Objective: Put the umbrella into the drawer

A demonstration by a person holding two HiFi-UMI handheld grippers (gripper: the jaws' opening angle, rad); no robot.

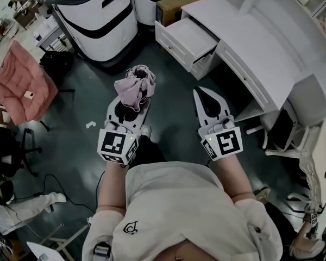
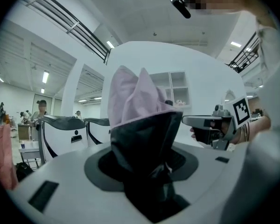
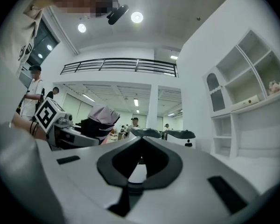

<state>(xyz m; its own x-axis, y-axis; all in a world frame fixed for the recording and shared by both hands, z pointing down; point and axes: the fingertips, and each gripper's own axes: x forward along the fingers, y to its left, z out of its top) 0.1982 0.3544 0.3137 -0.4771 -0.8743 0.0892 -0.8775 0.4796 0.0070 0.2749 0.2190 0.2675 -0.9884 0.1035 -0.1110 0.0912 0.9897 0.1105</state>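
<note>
A folded pink and dark umbrella (image 1: 136, 86) sticks out forward from my left gripper (image 1: 133, 101), whose jaws are shut on its lower part. In the left gripper view the umbrella (image 2: 140, 125) fills the gap between the jaws and hides the tips. My right gripper (image 1: 202, 95) is held level beside it, on the right, its jaws shut with nothing between them (image 3: 141, 138). The white drawer (image 1: 191, 41) stands pulled open from the white desk (image 1: 261, 48), ahead and to the right of both grippers. Both are held over the dark floor, short of the drawer.
Two large white machines with black bands (image 1: 98, 15) stand ahead on the left. A cardboard box (image 1: 176, 7) sits behind the drawer. A pink cushion (image 1: 22, 86) and a black chair (image 1: 5, 151) are at the far left. White shelves (image 3: 252, 87) rise on the right.
</note>
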